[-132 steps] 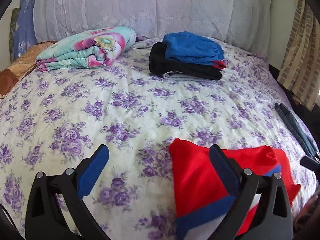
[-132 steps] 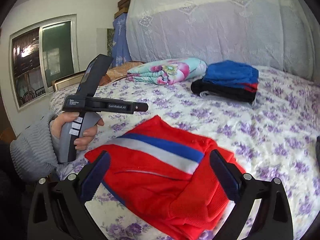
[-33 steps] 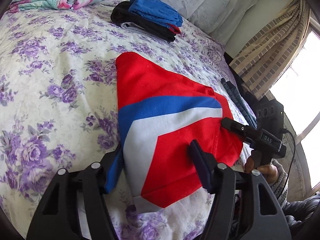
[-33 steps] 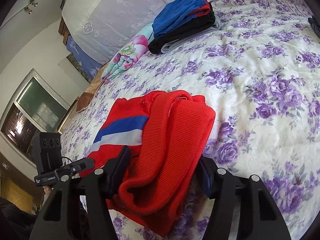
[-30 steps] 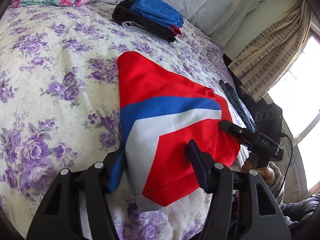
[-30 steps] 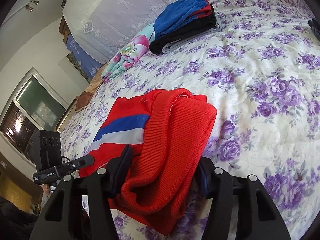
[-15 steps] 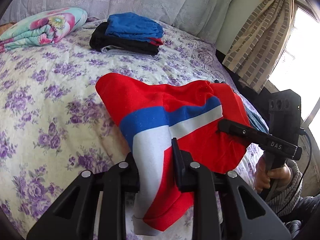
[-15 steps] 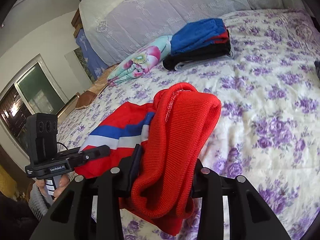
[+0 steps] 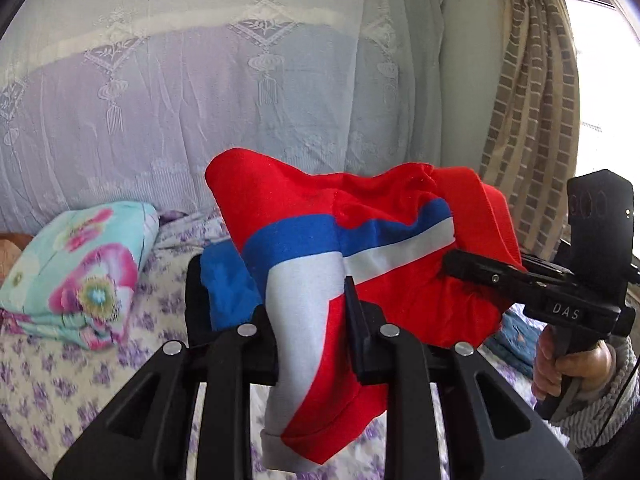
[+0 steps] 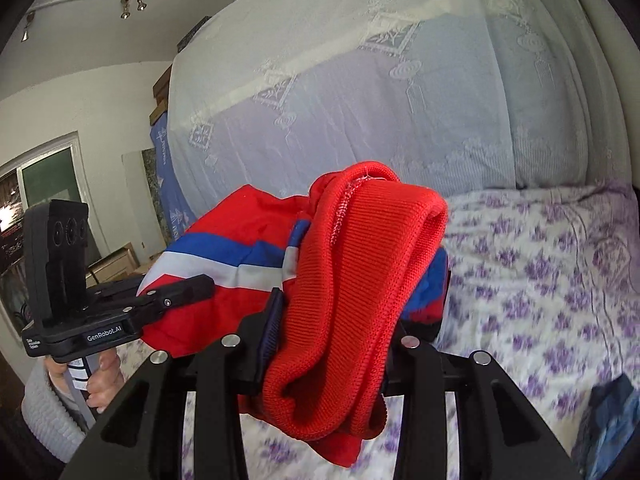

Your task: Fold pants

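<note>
The folded red pants (image 9: 360, 220) with a blue and white stripe hang in the air above the bed. My left gripper (image 9: 308, 312) is shut on their white-striped end. My right gripper (image 10: 332, 320) is shut on the thick red ribbed waistband (image 10: 360, 280) at the other end. In the left wrist view the right gripper (image 9: 460, 268) grips the pants' right side. In the right wrist view the left gripper (image 10: 200, 284) grips their left side. The pants (image 10: 248, 232) sag a little between the two.
The bed (image 10: 540, 260) has a purple-flowered sheet. A folded floral quilt (image 9: 80, 272) lies at the back left. A stack of folded clothes with a blue top (image 9: 224, 288) sits behind the pants, mostly hidden. A white lace cover (image 9: 200, 100) drapes the headboard. A dark blue cloth (image 10: 608, 420) lies at the right.
Both grippers closed on the pants' two ends and lifted them off the bed. The cameras now tilt up toward the headboard.
</note>
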Demonstrator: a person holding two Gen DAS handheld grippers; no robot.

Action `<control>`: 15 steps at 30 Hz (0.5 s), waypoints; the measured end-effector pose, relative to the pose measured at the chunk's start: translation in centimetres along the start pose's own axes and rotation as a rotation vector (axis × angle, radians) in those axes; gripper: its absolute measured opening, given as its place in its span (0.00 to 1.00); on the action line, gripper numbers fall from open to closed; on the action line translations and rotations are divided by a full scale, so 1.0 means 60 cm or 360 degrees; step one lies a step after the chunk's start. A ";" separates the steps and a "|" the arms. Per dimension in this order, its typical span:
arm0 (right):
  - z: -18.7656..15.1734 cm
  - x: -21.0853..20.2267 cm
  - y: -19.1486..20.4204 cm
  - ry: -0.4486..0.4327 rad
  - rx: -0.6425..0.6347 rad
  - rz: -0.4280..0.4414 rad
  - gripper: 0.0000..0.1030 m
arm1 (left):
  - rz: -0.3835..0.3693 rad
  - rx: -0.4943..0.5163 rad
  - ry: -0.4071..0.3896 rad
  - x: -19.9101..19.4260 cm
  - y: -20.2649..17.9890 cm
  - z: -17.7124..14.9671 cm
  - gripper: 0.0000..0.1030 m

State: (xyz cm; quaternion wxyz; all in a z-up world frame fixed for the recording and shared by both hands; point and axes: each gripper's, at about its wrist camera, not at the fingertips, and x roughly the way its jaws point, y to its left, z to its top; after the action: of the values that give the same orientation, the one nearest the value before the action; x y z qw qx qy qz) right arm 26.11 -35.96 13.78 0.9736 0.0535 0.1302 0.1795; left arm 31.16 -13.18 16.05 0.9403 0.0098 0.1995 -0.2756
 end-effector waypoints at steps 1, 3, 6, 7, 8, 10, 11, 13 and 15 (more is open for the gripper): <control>0.022 0.029 -0.013 -0.0013 0.0000 -0.0019 0.37 | 0.0023 -0.0014 -0.0003 0.024 0.012 0.025 0.22; 0.054 0.090 -0.046 -0.0031 0.0039 -0.0040 0.37 | 0.0063 -0.0037 0.0001 0.075 0.037 0.062 0.22; 0.070 0.188 -0.100 -0.0023 0.0113 -0.0066 0.37 | 0.0094 -0.0115 0.0038 0.160 0.081 0.083 0.22; 0.068 0.221 -0.119 -0.0005 0.0143 -0.0068 0.37 | 0.0105 -0.0136 0.0054 0.190 0.096 0.083 0.22; 0.062 0.258 -0.139 0.0019 0.0168 -0.0071 0.37 | 0.0115 -0.0163 0.0079 0.223 0.114 0.079 0.22; 0.038 0.327 -0.167 0.0083 0.0181 -0.0101 0.37 | 0.0129 -0.0242 0.0160 0.292 0.153 0.060 0.22; 0.019 0.363 -0.181 0.0135 0.0183 -0.0135 0.37 | 0.0142 -0.0292 0.0224 0.331 0.175 0.044 0.25; -0.035 0.444 -0.216 0.0312 0.0190 -0.0267 0.43 | 0.0223 -0.0424 0.0389 0.413 0.225 -0.005 0.32; -0.082 0.477 -0.244 0.0264 0.0178 -0.0284 0.50 | 0.0204 -0.0534 0.0447 0.465 0.265 -0.058 0.51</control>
State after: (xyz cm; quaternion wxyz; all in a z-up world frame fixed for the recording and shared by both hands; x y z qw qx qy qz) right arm 55.45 -38.89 0.12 0.9671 0.0809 0.2244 0.0886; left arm 59.62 -13.57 0.76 0.9073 -0.0957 0.3705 -0.1743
